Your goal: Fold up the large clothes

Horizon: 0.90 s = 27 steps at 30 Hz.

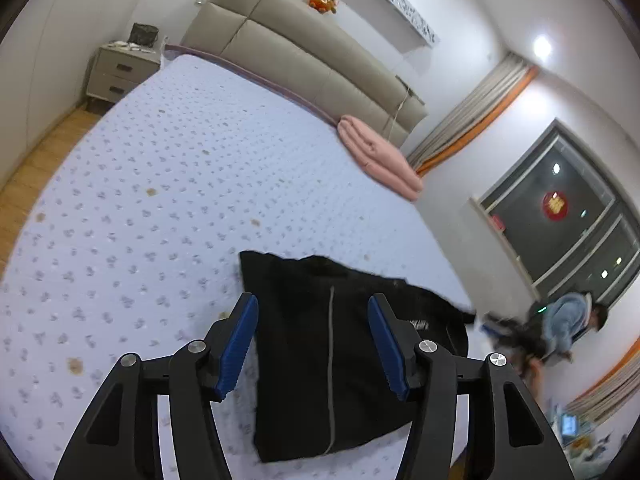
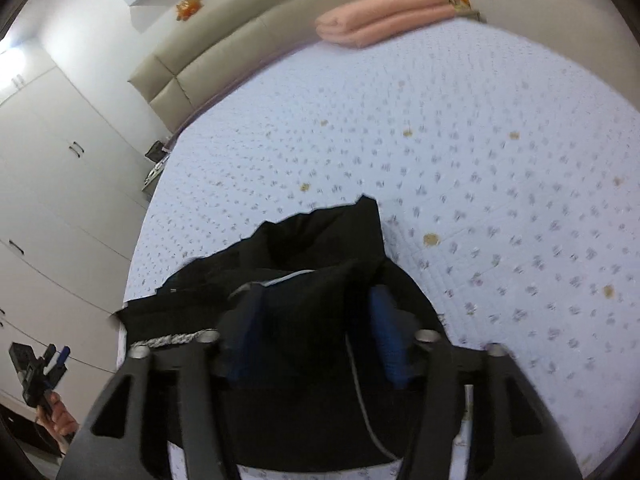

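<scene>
A black garment (image 1: pixel 332 356) with a grey zip line lies folded on the pale patterned bed (image 1: pixel 168 184). My left gripper (image 1: pixel 312 312) is open above it, its blue pads either side of the cloth, empty. In the right wrist view the same black garment (image 2: pixel 320 248) is bunched up near the bed's corner. My right gripper (image 2: pixel 316 300) is open, its blue pads (image 2: pixel 386 332) wide apart, with raised cloth between the jaws. Whether the pads touch the cloth I cannot tell. A hand holding the other gripper (image 2: pixel 40 368) shows at the far left.
A folded pink blanket (image 1: pixel 380 156) lies at the head of the bed by the beige headboard (image 1: pixel 304 60). A nightstand (image 1: pixel 120 72) stands at the bed's far corner. A person (image 1: pixel 568 324) crouches on the floor by the window. White wardrobes (image 2: pixel 60 200) line one side.
</scene>
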Tool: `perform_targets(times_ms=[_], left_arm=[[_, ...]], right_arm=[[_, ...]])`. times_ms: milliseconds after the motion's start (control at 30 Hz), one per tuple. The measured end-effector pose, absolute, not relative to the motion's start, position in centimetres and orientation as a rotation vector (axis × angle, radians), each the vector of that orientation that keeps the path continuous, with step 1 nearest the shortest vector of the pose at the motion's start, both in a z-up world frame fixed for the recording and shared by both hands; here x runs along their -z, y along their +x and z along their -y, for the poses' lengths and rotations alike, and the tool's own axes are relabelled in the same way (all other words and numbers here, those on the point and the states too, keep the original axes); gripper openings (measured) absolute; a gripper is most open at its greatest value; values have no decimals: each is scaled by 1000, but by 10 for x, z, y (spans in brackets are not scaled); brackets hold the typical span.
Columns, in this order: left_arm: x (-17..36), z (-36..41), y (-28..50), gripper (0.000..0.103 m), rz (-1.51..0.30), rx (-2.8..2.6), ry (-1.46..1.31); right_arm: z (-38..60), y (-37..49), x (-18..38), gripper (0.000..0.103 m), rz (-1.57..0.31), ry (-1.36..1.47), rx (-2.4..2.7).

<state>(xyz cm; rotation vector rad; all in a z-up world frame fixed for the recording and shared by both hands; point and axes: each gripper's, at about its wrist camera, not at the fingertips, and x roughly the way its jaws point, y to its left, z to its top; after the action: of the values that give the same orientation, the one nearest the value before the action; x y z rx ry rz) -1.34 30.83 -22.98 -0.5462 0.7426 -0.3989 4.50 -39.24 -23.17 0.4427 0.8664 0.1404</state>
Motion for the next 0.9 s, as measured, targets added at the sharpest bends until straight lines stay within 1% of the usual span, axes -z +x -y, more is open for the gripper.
perform_targets(times_ms=[33, 100, 167, 267, 367, 567, 733, 867, 900], left_arm=[[232, -303, -14, 60, -758, 389, -511], [239, -294, -13, 60, -788, 373, -465], [252, -279, -5, 60, -823, 357, -423], [275, -261, 14, 60, -869, 335, -398], [295, -253, 34, 60, -897, 332, -416], [318, -257, 75, 60, -919, 369, -525], [346, -246, 108, 60, -1021, 438, -556], [365, -233, 121, 61, -1088, 552, -611], [366, -232, 122, 60, -1095, 562, -614]], right_arm=[[392, 39, 222, 81, -844, 423, -148], [387, 33, 209, 83, -822, 315, -106], [380, 37, 208, 84, -819, 201, -64], [372, 56, 231, 84, -838, 88, -57], [367, 80, 260, 84, -875, 45, -80], [379, 121, 295, 84, -873, 81, -141], [389, 150, 318, 84, -893, 164, -215], [384, 164, 332, 84, -930, 155, -235], [382, 167, 336, 82, -942, 157, -234]])
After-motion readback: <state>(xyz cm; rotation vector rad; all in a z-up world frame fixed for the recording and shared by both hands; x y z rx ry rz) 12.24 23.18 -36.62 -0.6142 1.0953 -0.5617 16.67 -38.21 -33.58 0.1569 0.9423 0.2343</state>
